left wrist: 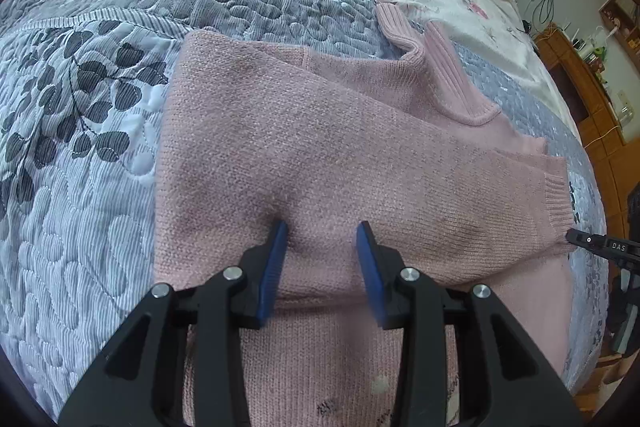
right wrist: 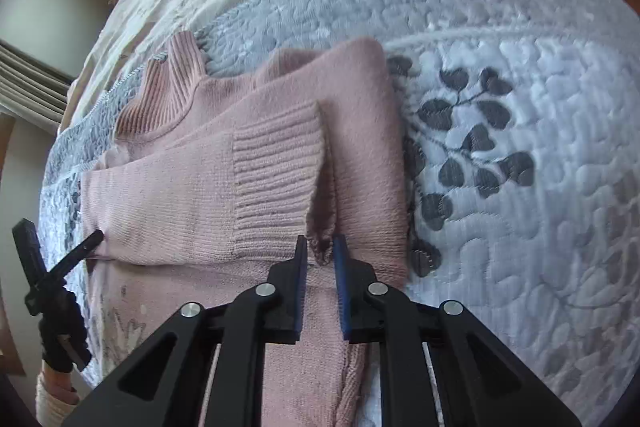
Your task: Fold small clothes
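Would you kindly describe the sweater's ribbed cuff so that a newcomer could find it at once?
On the grey leaf-print quilt lies a pink sweater. One sleeve is folded across its body, ending beside the right gripper. The cuff is that end's block of deep ribs, unlike the smooth knit around it.

a pink knit sweater is lying flat on the bed, sleeves folded across its body, ribbed collar pointing away

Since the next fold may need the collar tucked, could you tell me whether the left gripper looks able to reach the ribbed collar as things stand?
Probably yes: the left gripper is open and holds nothing, and only flat pink sweater lies between it and the ribbed collar.
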A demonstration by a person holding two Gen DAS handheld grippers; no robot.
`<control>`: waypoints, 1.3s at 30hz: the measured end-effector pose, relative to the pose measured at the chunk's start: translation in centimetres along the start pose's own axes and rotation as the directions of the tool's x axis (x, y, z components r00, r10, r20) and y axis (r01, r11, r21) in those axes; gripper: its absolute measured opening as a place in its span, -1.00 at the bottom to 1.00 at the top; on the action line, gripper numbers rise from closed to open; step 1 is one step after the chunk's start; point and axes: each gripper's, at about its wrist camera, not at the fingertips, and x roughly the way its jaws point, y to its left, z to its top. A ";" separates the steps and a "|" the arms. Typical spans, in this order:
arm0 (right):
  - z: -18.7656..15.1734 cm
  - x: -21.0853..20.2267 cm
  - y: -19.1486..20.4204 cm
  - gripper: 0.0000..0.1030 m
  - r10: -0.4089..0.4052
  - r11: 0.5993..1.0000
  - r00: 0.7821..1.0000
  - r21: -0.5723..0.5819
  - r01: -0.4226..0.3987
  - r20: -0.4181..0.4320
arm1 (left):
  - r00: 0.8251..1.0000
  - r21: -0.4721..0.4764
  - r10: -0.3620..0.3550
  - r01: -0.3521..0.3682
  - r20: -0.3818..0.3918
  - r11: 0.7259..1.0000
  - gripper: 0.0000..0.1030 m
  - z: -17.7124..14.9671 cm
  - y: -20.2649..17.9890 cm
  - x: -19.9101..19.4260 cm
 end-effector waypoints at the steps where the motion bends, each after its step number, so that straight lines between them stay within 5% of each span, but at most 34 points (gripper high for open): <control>1: 0.2 -0.9 0.5 -0.68 -0.021 0.999 0.999 -0.027 0.022 0.030 | 1.000 0.001 0.009 -0.009 -0.004 1.000 -0.29 0.2 -0.2 -0.3; 5: 1.4 -2.6 2.9 -0.60 0.019 0.994 0.997 -0.107 -0.010 0.081 | 0.998 0.025 -0.003 0.002 0.063 1.000 -0.19 1.2 -2.2 -2.4; 9: 2.2 -0.4 5.0 -0.59 0.026 0.990 0.999 -0.141 -0.020 0.042 | 0.999 0.067 -0.011 0.008 0.051 0.998 -0.15 1.5 -4.8 -1.8; 15: 1.0 2.4 2.7 -0.59 -0.027 0.994 1.000 -0.106 0.026 -0.008 | 0.999 0.085 0.036 -0.036 0.000 0.996 -0.15 0.1 -4.2 0.8; 20: -0.4 2.5 0.5 -0.60 0.062 0.996 0.998 -0.060 -0.061 0.025 | 0.998 0.149 0.047 -0.051 0.031 0.987 -0.16 -0.9 -4.0 1.2; 28: 0.3 2.4 1.2 -0.53 0.043 0.995 0.999 -0.086 -0.042 0.003 | 0.998 0.165 0.060 -0.063 0.025 0.984 -0.01 -0.7 -4.6 1.2; 34: 3.5 1.4 4.5 -0.33 0.110 0.984 0.994 -0.143 -0.105 0.023 | 1.000 0.143 0.014 -0.014 0.003 0.990 0.05 2.0 -5.4 -0.2; 39: 9.1 3.1 8.8 -0.09 0.145 0.972 0.989 -0.189 -0.140 0.013 | 1.000 0.113 -0.013 0.011 0.019 0.994 0.21 7.7 -6.5 0.0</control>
